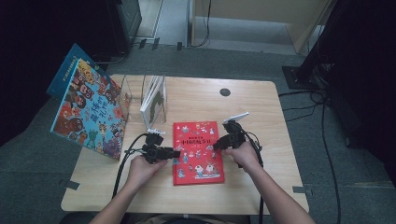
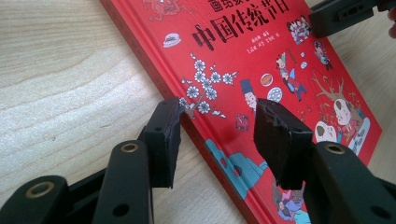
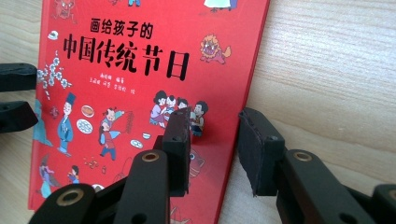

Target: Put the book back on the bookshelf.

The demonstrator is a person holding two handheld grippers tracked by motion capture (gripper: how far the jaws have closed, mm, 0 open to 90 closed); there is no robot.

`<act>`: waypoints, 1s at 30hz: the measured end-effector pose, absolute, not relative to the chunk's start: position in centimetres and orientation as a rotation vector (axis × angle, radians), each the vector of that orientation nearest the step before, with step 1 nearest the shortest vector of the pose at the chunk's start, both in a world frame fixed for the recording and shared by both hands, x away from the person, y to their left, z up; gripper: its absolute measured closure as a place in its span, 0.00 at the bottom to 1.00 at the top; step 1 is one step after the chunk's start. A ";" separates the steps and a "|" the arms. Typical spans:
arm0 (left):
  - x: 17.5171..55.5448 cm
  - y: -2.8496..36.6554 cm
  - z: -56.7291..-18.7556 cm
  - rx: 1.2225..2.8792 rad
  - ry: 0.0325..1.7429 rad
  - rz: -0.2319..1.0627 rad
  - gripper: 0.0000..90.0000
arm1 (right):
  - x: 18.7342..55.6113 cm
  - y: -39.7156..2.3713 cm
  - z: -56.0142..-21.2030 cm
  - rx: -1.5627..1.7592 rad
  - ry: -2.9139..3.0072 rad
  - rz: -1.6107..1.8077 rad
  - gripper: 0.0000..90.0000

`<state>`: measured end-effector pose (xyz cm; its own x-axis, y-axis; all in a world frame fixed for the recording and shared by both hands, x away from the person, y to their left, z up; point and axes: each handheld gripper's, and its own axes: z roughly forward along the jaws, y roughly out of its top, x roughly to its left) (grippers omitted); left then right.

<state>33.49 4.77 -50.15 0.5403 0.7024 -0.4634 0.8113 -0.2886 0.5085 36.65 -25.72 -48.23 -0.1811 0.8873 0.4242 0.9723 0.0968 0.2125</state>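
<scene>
- left tool [image 1: 173, 153]: jaws apart, straddling the left edge of red book [image 1: 198, 151], nothing clamped
- right tool [image 1: 218, 143]: jaws apart over book's right edge, nothing clamped
- red book flat on desk [image 1: 261, 107], between both tools
- clear stand [image 1: 154, 100] with books beyond left tool

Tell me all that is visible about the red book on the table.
The red book is a closed hardcover lying flat, front cover up, on the wooden table, near the person's edge. Its glossy cover carries black Chinese title characters and small cartoon figures, flowers and a lion. The left gripper straddles its spine-side edge and the right gripper its opposite edge, both with fingers apart. Whether any finger touches the book is unclear. It looks undamaged.
</scene>
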 end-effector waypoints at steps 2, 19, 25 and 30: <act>33.5 4.7 -50.2 2.056 1.220 -0.197 0.56 | 36.6 -25.8 -47.8 -1.879 -2.174 -0.683 0.73; 33.6 4.8 -50.2 2.057 1.179 -0.235 0.45 | 35.8 -25.5 -43.1 -1.704 -2.229 -0.841 0.74; 34.1 5.3 -49.9 2.070 1.239 -0.289 0.56 | 36.1 -24.5 -42.0 -1.661 -2.245 -0.879 0.78; 34.5 6.5 -49.6 2.037 1.293 -0.313 0.67 | 36.3 -24.2 -41.6 -1.643 -2.232 -0.880 0.80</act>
<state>34.52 6.55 -49.58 0.4739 0.6993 -0.5352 0.8666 -0.2625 0.4244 36.31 -24.19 -41.61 -0.3428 0.7854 0.5154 0.9258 0.1893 0.3272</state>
